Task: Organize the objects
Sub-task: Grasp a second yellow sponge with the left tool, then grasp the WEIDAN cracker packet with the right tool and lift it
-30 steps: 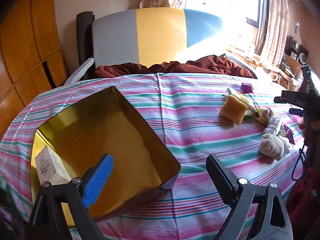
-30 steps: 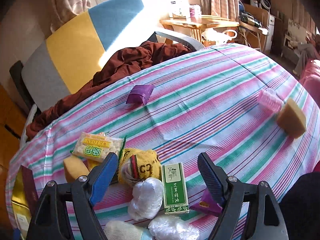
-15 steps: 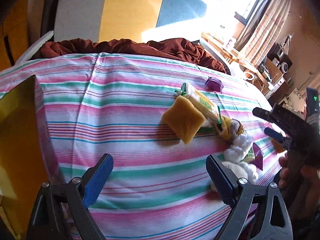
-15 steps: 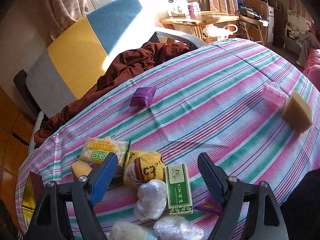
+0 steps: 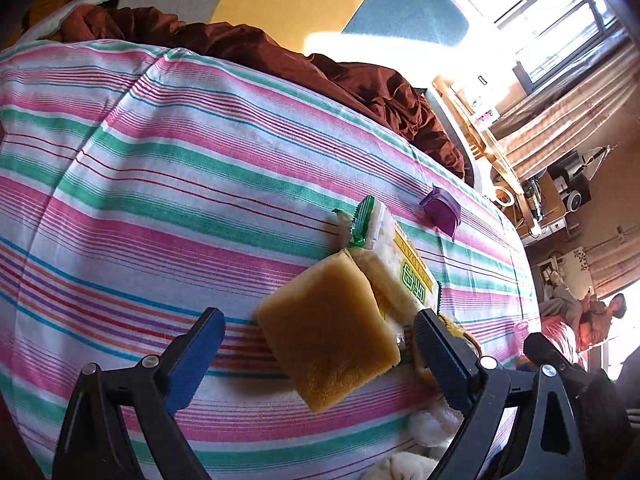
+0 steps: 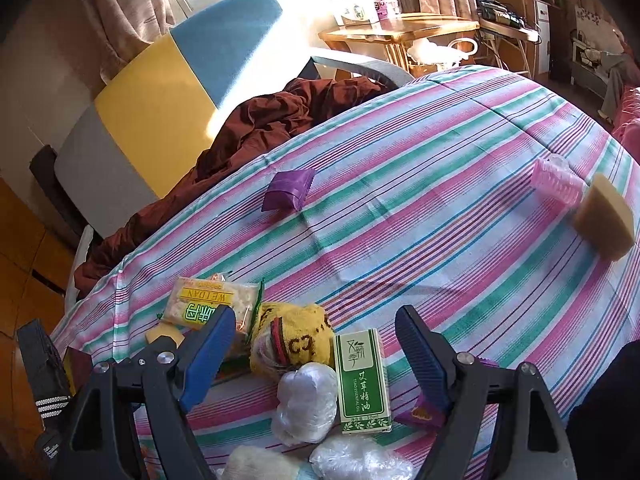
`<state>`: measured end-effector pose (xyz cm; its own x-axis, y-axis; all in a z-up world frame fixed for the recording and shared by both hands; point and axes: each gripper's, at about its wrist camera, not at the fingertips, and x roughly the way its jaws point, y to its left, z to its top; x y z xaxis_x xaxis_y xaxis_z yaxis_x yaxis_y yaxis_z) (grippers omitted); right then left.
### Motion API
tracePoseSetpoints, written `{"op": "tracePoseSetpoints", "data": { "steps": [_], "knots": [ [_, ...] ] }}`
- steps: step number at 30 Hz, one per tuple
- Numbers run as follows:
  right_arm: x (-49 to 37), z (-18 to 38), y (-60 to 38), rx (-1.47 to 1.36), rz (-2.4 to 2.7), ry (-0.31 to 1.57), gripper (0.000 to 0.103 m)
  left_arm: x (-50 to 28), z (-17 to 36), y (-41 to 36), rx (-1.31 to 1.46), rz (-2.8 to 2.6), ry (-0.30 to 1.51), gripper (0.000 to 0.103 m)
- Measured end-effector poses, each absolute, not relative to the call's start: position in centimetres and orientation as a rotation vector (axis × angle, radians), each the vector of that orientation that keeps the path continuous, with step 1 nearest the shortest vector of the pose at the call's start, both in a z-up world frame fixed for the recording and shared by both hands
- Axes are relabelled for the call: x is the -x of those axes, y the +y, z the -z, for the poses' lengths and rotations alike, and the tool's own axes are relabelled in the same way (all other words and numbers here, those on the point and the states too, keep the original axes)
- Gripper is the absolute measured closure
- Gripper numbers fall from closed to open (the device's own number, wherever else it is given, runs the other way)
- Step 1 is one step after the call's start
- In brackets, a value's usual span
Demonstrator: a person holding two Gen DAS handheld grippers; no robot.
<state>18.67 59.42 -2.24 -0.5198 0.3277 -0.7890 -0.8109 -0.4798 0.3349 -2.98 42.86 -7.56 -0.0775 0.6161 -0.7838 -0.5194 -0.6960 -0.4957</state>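
Note:
A yellow sponge (image 5: 332, 332) lies on the striped tablecloth, leaning on a green and yellow snack packet (image 5: 396, 264). My left gripper (image 5: 320, 356) is open with the sponge between its fingers, not touching. My right gripper (image 6: 316, 344) is open above a yellow knit item (image 6: 296, 344), a green essential oil box (image 6: 360, 380) and a white plastic bundle (image 6: 308, 400). The snack packet also shows in the right wrist view (image 6: 212, 304).
A purple pouch (image 5: 440, 210) lies farther back on the cloth; it also shows in the right wrist view (image 6: 288, 194). A pink roller (image 6: 554, 182) and a second sponge (image 6: 604, 222) sit at the right edge. A chair with brown cloth (image 6: 264, 120) stands behind the table.
My left gripper has swung right, away from the gold box, and closed in on the yellow sponge. My right gripper has barely moved.

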Motion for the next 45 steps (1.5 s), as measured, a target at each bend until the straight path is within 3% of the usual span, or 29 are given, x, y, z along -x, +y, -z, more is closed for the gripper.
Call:
{"op": "tracePoseSetpoints", "data": {
  "steps": [2,3,6,10,19,22,30,38,45],
  "knots": [
    [-18.7,2.4,59.5,0.866,-2.039,0.942,0.019,3.0,7.9,43.3,1.419,-1.846,-0.116,0.017],
    [-18.8,2.5,59.6,0.869,-2.034,0.949,0.019,3.0,7.8,43.3,1.402,-1.846,-0.107,0.036],
    [-18.9,2.7,59.8,0.871,-2.026,0.959,0.02,3.1,8.0,42.7,1.391,-1.806,-0.117,0.043],
    [-18.9,2.7,59.8,0.876,-2.021,0.961,0.02,2.3,7.6,40.2,1.373,-1.778,-0.055,0.045],
    [-18.3,2.8,59.2,0.919,-2.028,0.918,0.02,-1.9,6.5,38.0,1.241,-1.843,0.507,0.044],
    [-18.3,2.8,59.0,0.931,-2.028,0.92,0.02,-2.8,7.5,39.1,1.167,-1.888,0.59,0.044],
    [-16.5,1.9,60.2,0.988,-2.087,0.877,0.02,-3.7,8.7,38.0,0.951,-1.988,0.558,0.046],
    [-10.0,2.2,58.7,1.326,-2.349,0.506,0.02,-3.6,9.1,38.2,0.924,-1.987,0.506,0.045],
    [-4.9,4.8,58.0,1.561,-2.417,0.348,0.02,-3.6,9.2,38.1,0.918,-1.984,0.478,0.043]
  ]
}}
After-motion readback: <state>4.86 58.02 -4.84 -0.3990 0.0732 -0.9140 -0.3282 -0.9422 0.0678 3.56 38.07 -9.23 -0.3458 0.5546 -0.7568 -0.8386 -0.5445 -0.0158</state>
